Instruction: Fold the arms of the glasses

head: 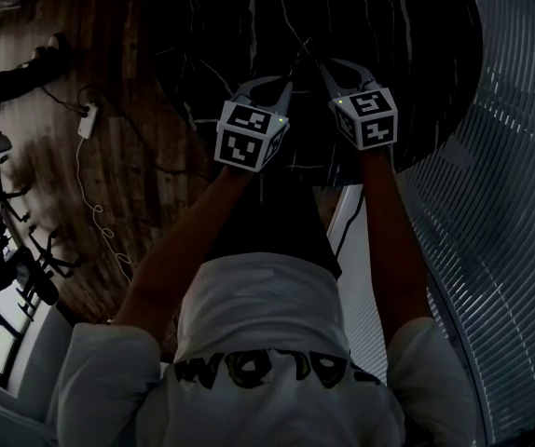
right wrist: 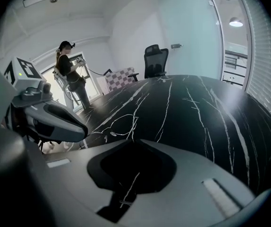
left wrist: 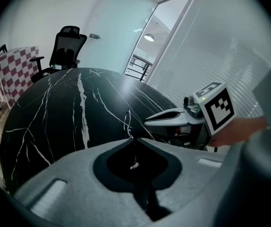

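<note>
Thin wire-framed glasses (head: 303,52) sit just above the black marble table (head: 407,26), between my two grippers. The left gripper (head: 290,82) has its jaws together, and a fine wire of the glasses (left wrist: 127,118) rises from its tips (left wrist: 132,139). The right gripper (head: 324,66) comes in from the right, close beside the left one. Its jaws (right wrist: 134,139) also meet at the tips, and the wire frame (right wrist: 118,119) runs up to them. Each gripper shows in the other's view: the right gripper (left wrist: 148,120) and the left gripper (right wrist: 83,131).
A black office chair (left wrist: 67,46) and a checkered cloth (left wrist: 17,67) stand beyond the table's far edge. A person (right wrist: 71,82) stands further back. A cable and power strip (head: 86,119) lie on the wooden floor on the left. Slatted blinds (head: 500,175) are on the right.
</note>
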Demonstrator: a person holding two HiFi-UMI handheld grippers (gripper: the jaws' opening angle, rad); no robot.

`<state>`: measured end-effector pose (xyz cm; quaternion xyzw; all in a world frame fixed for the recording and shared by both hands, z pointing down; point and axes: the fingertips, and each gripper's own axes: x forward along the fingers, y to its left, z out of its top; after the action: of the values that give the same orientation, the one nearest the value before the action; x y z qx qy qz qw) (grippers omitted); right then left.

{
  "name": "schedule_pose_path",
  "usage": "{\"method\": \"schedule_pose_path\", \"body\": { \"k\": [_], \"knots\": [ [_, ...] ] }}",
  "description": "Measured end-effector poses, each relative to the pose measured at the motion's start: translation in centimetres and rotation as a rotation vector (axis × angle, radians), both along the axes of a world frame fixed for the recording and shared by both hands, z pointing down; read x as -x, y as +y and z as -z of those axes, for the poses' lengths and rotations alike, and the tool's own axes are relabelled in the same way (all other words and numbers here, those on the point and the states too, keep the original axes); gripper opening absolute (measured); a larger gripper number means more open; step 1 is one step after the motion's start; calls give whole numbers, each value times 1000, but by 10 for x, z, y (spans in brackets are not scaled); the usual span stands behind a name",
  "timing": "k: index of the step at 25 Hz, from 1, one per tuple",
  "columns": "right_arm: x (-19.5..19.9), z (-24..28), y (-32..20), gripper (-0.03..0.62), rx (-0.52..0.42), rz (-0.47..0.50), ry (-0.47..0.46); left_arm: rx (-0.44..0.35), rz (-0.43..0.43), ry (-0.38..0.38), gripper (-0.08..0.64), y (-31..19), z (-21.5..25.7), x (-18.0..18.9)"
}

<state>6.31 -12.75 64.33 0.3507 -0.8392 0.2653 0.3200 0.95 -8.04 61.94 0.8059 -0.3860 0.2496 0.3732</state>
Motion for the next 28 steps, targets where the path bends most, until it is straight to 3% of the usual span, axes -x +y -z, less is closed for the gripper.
{"method": "schedule_pose_path", "body": {
  "k": [22,28],
  "knots": [
    [31,2,16,20,10,95,0,1,-59,9,11,10,0,-17],
    [2,26,12,51,-40,36,-1,3,-57,-4,2,13,-2,-14]
  ]
}}
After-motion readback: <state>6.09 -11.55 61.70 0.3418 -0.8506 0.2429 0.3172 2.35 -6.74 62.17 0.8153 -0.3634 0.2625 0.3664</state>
